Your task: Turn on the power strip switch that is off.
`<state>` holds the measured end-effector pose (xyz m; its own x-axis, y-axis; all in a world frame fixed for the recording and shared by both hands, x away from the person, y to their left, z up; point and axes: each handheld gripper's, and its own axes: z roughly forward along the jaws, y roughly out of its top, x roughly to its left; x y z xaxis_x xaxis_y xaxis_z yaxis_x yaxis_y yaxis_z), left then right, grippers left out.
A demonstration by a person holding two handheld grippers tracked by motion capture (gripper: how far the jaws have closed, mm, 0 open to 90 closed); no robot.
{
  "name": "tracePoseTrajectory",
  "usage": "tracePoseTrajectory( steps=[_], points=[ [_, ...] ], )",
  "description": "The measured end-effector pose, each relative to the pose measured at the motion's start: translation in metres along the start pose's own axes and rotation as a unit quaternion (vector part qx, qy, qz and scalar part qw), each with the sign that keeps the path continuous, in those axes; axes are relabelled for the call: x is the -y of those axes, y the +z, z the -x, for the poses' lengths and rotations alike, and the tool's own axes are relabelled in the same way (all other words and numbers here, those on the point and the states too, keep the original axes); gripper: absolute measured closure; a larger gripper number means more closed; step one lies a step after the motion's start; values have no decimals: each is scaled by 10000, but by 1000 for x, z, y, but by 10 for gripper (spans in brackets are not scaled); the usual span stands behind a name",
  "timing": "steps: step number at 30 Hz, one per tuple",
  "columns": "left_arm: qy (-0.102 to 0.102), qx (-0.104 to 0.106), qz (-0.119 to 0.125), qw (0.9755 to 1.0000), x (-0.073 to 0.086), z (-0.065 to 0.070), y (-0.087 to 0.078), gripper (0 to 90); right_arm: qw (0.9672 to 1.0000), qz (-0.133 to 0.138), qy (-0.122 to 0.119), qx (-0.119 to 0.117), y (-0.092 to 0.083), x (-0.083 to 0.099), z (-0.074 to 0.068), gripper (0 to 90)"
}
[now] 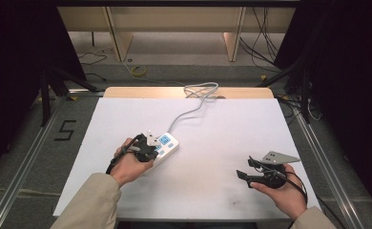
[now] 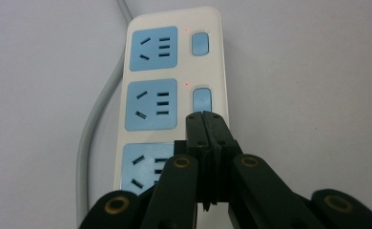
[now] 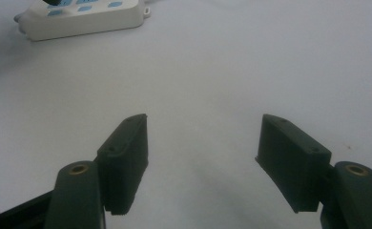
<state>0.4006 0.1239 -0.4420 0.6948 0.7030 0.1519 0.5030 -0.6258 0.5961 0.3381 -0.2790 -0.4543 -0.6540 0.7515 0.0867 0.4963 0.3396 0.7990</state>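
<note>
My left gripper (image 2: 204,116) pressed together, tips at middle switch (image 2: 202,99) of power strip (image 1: 167,145) mid-desk (image 1: 212,143). Right gripper (image 3: 201,143) spread, idle, well apart. Risk: off-centre push slips off switch, skids unheld strip.

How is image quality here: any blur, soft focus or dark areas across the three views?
High view: table evenly lit, surroundings at both sides nearly black. Left gripper view: power strip fairly sharp, its red indicator lights legible; the shut left gripper looks softer near the lens. Right gripper view: open right gripper slightly soft, the strip at top left blurred, faint shadow between the jaws.
</note>
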Motion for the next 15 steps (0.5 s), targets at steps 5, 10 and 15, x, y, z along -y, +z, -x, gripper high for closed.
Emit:
tracePoseTrajectory(
  steps=[5, 10, 15],
  points=[
    [-124, -16, 206, 9997, 0, -2, -5, 879, 10000, -3, 9, 3, 0, 0, 0, 349],
    [-165, -79, 370, 9991, 0, -3, -10, 812, 10000, 1, 12, 7, 0, 0, 0, 349],
    [-191, -85, 480, 9986, 0, -4, -14, 783, 10000, 5, 14, 12, -1, 0, 0, 349]
  ],
)
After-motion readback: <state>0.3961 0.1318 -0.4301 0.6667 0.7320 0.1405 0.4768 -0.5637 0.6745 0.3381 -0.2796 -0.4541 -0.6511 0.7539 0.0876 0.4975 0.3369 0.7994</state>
